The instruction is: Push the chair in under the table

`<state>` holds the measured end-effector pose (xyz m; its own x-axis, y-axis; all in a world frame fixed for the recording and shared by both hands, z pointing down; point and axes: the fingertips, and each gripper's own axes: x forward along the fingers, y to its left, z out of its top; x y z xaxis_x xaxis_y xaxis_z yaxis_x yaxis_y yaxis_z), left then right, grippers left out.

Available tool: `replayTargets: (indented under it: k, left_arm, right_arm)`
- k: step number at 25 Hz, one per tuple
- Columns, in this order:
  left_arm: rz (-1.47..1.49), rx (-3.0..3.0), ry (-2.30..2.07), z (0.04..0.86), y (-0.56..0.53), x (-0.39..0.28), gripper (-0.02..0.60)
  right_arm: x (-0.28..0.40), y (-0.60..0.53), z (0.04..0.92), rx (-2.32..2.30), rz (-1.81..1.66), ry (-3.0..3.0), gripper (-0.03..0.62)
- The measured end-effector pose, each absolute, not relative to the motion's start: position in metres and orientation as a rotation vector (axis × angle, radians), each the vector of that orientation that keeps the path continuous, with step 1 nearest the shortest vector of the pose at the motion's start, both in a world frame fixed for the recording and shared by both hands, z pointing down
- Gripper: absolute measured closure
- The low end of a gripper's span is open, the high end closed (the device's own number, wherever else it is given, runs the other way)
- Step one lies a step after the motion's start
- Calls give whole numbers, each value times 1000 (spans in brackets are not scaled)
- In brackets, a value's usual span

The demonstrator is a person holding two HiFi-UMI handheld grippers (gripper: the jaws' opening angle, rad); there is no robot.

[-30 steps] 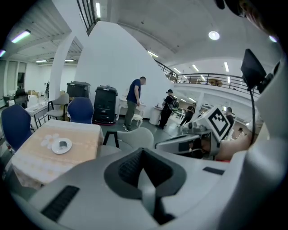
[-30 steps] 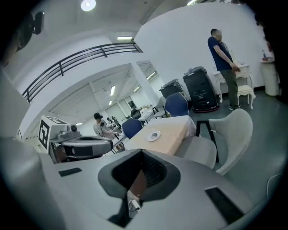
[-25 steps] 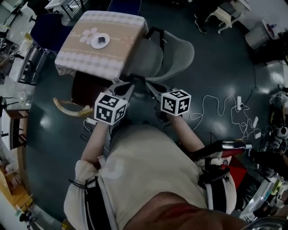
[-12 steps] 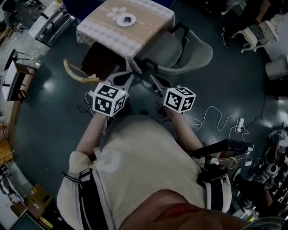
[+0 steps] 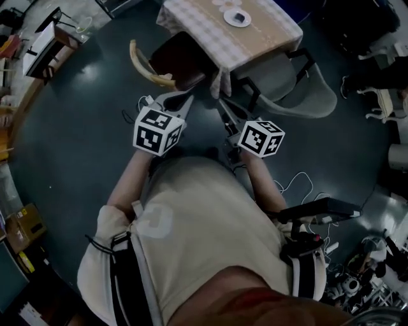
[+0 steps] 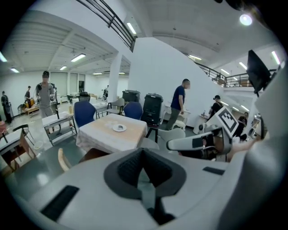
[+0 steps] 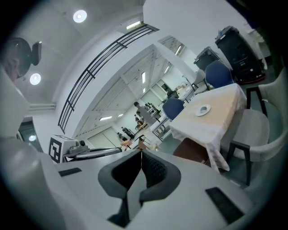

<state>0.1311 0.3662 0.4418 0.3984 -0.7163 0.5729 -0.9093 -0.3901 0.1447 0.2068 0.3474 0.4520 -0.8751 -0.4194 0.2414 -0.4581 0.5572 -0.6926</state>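
**Both claws shut and empty, short of the chairs**

Your head view puts the table (image 5: 271,35) at the top; the brown chair (image 5: 182,60) stands at its left edge, the grey chair (image 5: 306,99) at its right; people (image 6: 45,92) across the hall show only in your claw views; your left claw (image 5: 182,99) and right claw (image 5: 224,111) hang clear of both chairs, jaws together on nothing; a plate (image 5: 238,17) sits on the cloth.
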Motion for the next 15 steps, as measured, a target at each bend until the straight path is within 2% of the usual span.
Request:
replayTargets:
  k: [7, 15]
  left_arm:
    - [480, 2056, -1563, 452, 401, 20, 574]
    - [314, 1915, -1686, 458, 441, -144, 574]
  right_arm:
    - [101, 378, 462, 525, 1193, -2670, 582]
    - [-38, 417, 474, 405, 1155, -2565, 582]
